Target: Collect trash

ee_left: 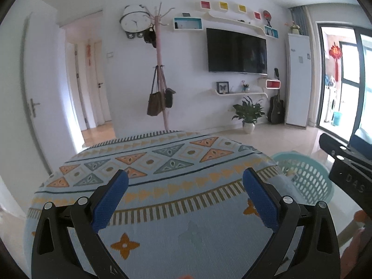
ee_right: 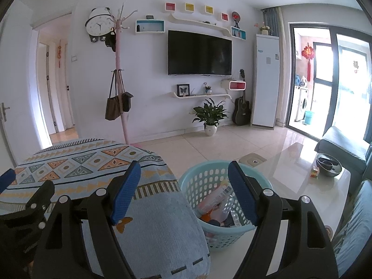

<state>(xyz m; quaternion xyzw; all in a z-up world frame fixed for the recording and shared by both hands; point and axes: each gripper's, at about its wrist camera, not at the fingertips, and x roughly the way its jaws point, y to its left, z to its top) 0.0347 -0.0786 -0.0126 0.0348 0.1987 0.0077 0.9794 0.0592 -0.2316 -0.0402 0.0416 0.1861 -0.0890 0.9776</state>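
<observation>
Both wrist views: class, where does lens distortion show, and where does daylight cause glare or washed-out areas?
Left wrist view: the door bows along the dark circular rim; the balcony door is washed out. Right wrist view: daylight from the balcony door glares off the floor tiles; the basket and both open grippers, left and right, stay sharp.
</observation>
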